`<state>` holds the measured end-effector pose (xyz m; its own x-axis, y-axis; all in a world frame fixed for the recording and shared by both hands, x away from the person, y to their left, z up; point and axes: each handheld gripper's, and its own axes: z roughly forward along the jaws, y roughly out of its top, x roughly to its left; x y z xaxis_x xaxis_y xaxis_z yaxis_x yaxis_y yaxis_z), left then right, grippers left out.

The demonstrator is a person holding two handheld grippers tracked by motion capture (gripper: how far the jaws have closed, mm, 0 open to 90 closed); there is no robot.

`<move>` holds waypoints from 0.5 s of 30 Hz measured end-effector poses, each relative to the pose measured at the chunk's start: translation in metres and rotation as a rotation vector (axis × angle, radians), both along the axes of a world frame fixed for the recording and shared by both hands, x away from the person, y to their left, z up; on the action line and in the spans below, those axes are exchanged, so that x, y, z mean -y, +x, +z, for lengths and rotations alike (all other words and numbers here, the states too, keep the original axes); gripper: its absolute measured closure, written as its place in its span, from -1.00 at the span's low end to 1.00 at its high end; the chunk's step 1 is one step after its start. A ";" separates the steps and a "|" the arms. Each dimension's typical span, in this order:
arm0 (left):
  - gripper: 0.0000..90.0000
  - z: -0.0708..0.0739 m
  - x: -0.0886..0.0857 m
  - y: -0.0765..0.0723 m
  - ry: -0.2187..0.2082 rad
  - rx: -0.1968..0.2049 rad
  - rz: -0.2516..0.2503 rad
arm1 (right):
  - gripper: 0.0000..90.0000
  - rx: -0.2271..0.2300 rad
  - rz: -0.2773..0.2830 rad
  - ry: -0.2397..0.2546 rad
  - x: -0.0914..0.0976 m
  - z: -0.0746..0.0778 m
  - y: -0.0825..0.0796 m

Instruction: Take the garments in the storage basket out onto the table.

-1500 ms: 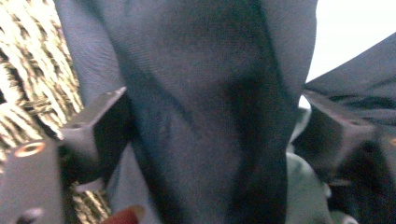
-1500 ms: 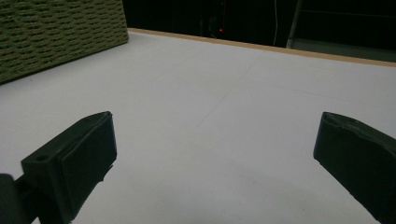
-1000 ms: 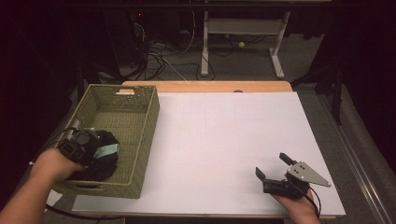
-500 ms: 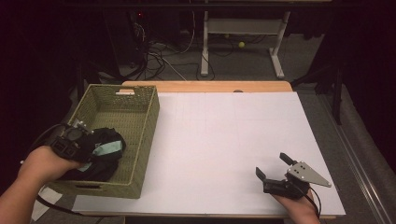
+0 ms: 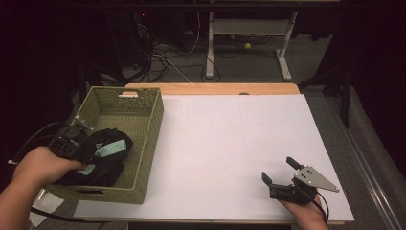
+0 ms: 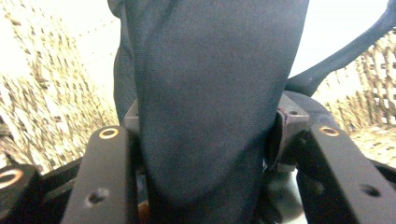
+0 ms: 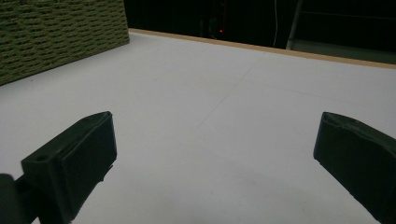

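A woven green basket (image 5: 146,139) stands at the table's left. A dark navy garment (image 5: 103,167) with a pale teal patch hangs partly inside it, near its front. My left gripper (image 5: 88,146) is over the basket's left wall, shut on a thick fold of that garment (image 6: 210,84). Its jaws have just closed a little further on the cloth. In the left gripper view, my left gripper (image 6: 205,126) has the fold bulging between both black jaws, and basket weave (image 6: 46,102) shows behind. My right gripper (image 5: 279,170) rests on the white table top at the front right, open with nothing between the jaws.
A white sheet (image 5: 230,143) covers the table, with a wooden strip (image 5: 210,88) along its far edge. The basket's side (image 7: 56,32) shows far left in the right gripper view. Cables and a desk frame (image 5: 249,33) lie on the floor beyond. A paper scrap (image 5: 43,206) lies by the basket's front corner.
My left hand has risen and drifted left, lifting the dark garment higher in the basket. The right gripper has stayed where it was.
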<state>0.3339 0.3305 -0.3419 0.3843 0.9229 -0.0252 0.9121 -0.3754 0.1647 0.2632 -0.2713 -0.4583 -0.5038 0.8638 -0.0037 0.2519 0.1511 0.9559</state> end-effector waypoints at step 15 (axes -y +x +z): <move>0.05 0.009 0.001 0.002 -0.060 -0.032 0.004 | -1.00 -0.001 0.008 0.003 0.000 0.001 0.000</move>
<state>0.3357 0.3292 -0.3327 0.3783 0.9210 -0.0930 0.9189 -0.3615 0.1577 0.2633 -0.2710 -0.4577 -0.5105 0.8599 -0.0006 0.2517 0.1501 0.9561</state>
